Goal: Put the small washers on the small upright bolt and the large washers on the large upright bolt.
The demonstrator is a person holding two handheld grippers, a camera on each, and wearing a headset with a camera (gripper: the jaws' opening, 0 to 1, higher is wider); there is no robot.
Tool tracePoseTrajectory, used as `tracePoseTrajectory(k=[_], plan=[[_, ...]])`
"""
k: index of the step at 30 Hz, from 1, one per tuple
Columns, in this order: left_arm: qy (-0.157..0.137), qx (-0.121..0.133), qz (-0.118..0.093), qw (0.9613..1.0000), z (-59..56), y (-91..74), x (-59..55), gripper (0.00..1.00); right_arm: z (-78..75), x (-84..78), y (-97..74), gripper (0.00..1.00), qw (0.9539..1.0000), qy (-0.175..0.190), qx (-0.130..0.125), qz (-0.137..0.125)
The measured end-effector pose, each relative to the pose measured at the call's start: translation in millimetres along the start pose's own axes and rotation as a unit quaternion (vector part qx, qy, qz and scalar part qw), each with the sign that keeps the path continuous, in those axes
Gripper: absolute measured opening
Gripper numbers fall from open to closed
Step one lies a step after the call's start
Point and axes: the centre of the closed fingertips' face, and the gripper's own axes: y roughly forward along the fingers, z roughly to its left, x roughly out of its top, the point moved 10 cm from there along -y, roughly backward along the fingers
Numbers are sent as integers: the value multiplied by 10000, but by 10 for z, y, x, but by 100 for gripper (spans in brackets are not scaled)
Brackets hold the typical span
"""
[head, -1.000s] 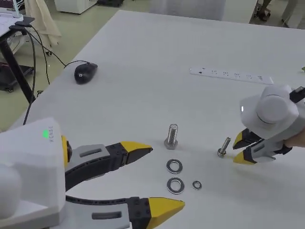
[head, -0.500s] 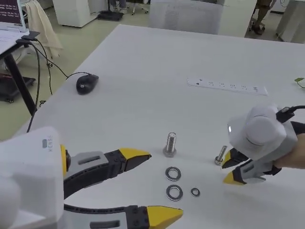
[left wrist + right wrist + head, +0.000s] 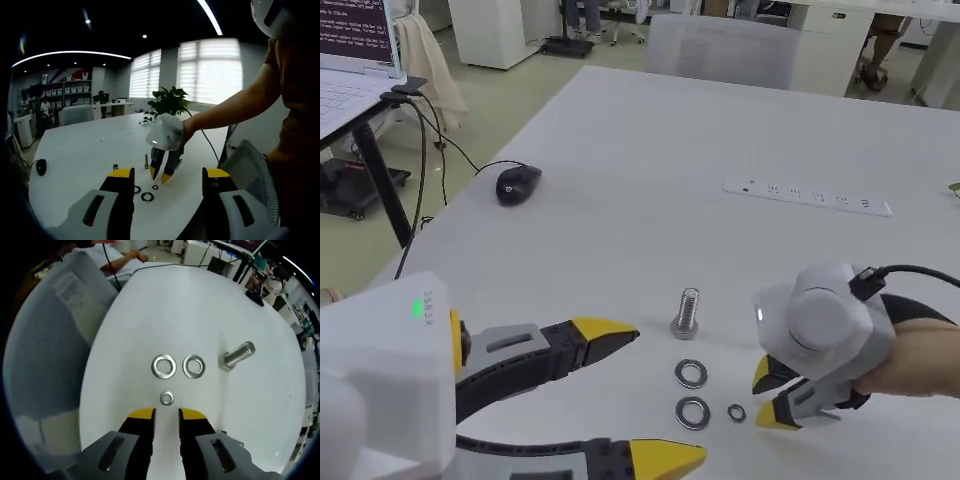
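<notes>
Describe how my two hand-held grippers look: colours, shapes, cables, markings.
The left hand-held gripper has a boxy white housing with a green light and small lettering, plus black jaws with grey insets and yellow tips. The right hand-held gripper has a rounded white housing with a small white light, a black cable at the back, and dark jaws tipped yellow. The person wears an orange top.

White table (image 3: 620,150): upright bolt (image 3: 687,312), washers (image 3: 691,374), mouse (image 3: 518,184) (black), power strip (image 3: 807,196)
</notes>
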Motion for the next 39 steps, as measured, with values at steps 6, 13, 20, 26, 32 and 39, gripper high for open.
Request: tracePoseTrajectory(k=[6, 13, 20, 26, 32, 39], plan=[[-30, 43, 8, 10000, -9, -17, -21, 53, -23, 39, 82, 19, 10000, 30, 78, 16], [-34, 78, -56, 9999, 7, -24, -3, 53, -24, 39, 142, 18, 9998, 106, 180, 64], [-39, 111, -77, 9999, 30, -18, -8, 53, -45, 54, 143, 19, 9995, 161, 275, 45], [-58, 99, -55, 9999, 31, 6, -27, 53, -40, 75, 153, 16, 9996, 125, 261, -2], [-72, 113, -56, 9999, 32, 8, -30, 53, -36, 86, 154, 15, 9996, -93, 258, 63], [-87, 123, -33, 9999, 45, 3, -40, 53, -38, 75, 159, 14, 9996, -125, 252, 44]])
